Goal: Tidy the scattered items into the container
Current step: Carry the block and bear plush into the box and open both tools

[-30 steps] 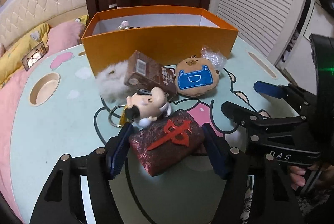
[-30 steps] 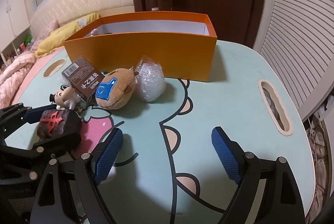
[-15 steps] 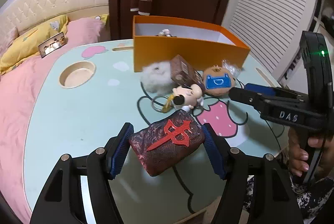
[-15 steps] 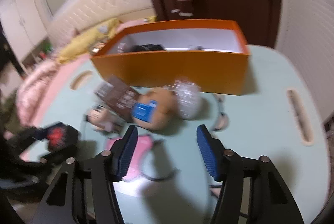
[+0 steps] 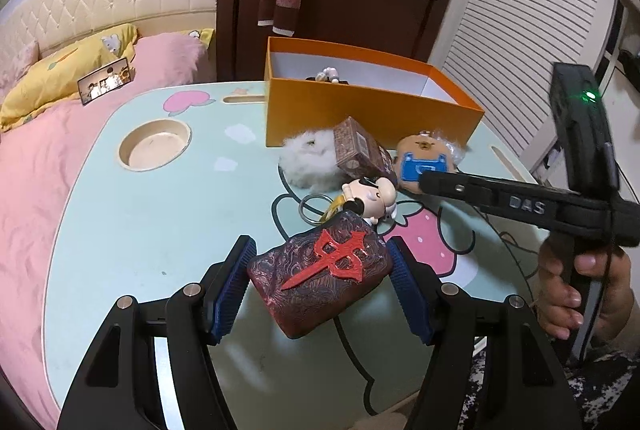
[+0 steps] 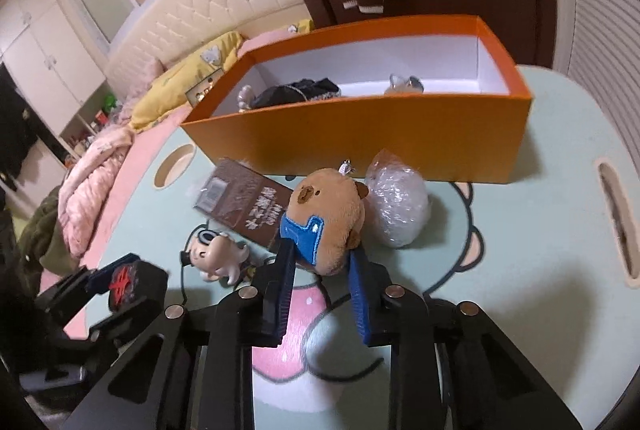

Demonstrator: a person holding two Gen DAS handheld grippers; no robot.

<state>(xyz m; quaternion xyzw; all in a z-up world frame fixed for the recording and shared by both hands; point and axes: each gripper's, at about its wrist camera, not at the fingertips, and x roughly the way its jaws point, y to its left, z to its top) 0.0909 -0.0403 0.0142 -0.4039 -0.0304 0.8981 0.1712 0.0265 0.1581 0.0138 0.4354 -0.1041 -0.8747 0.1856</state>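
My left gripper point(image 5: 320, 248) is shut on a dark red block with a red character point(image 5: 320, 278), held above the table's near side. Both pads of my right gripper point(image 6: 320, 254) press on a brown plush with a blue bib point(image 6: 332, 205), which sits on the table in front of the orange box point(image 6: 360, 137). In the left wrist view the right gripper point(image 5: 426, 181) reaches in from the right to the plush point(image 5: 420, 149). The box point(image 5: 360, 117) stands open at the back with a few small things inside.
Around the plush lie a brown carton point(image 6: 244, 201), a figurine keychain point(image 6: 216, 250), a clear-wrapped ball point(image 6: 400, 209) and a white fluffy ball point(image 5: 308, 161). The mint table point(image 5: 140, 230) has a cup hole point(image 5: 154, 145). A pink bed lies left.
My left gripper has lifted the red block and drawn back from the pile. My right gripper swung over to the brown plush and closed its jaws on it.
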